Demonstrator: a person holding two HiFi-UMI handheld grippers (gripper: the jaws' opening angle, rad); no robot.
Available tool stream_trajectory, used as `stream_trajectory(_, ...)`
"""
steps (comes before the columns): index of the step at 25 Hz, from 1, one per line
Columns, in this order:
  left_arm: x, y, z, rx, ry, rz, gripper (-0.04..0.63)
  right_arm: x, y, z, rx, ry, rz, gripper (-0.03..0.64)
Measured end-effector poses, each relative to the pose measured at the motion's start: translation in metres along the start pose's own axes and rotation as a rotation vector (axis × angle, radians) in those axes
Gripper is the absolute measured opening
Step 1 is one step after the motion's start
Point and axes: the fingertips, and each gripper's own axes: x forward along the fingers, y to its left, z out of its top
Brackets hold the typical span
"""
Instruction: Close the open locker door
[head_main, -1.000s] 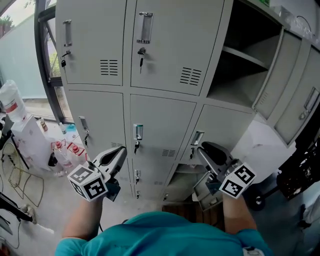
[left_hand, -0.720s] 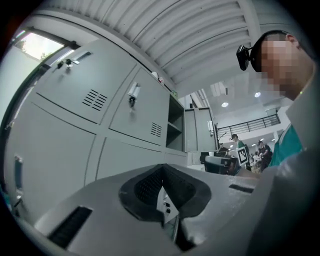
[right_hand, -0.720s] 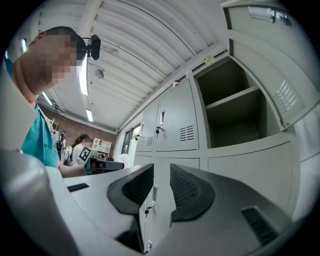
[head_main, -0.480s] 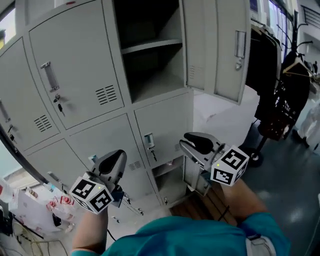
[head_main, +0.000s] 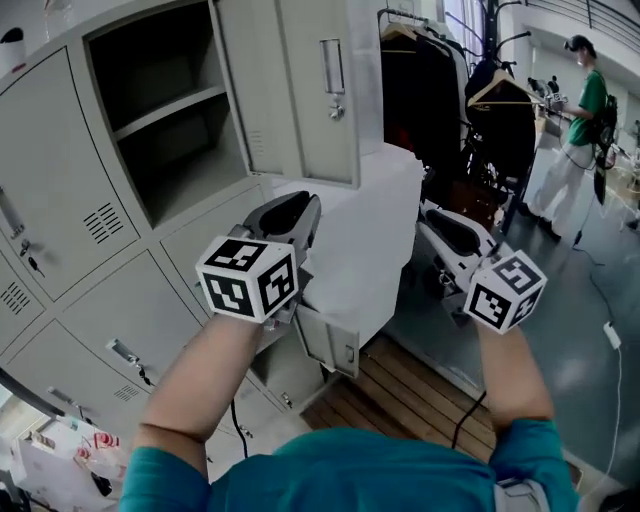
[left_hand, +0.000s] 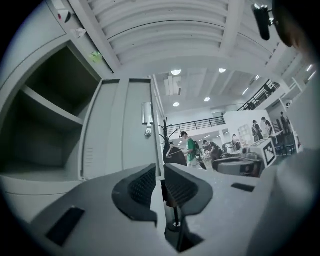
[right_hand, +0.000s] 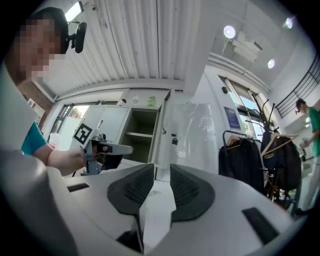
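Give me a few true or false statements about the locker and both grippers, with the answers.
1. The upper locker door stands open. True.
2. The open compartment is stuffed with clothes. False: it looks empty, with only a shelf across it.
3. The left gripper is clamped on the door's handle. False: it holds nothing, its jaws have just been opening, and it is short of the handle.
4. Dark clothes hang on a rack to the right of the door in the head view. True.
5. The right gripper holds nothing. True.
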Motion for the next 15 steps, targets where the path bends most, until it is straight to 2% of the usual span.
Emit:
stream_trajectory(4,0.056,-0.007,0.007,0.016,0.012,0.046,0.091,-0.028,-0.028,0.013,-0.009,0.003,-0.059,0.087)
stream_trajectory(9,0.096,-0.013,0.002,0.057,0.065,0.085,0.141,-0.046,-0.04,0.01,-0.004,0.013,-0.077,0.087)
stream_trajectory(15,0.116,-0.016,-0.005,0.107,0.098,0.12,0.144,-0.054,-0.048,0.0,0.016,0.017,-0.084,0.087)
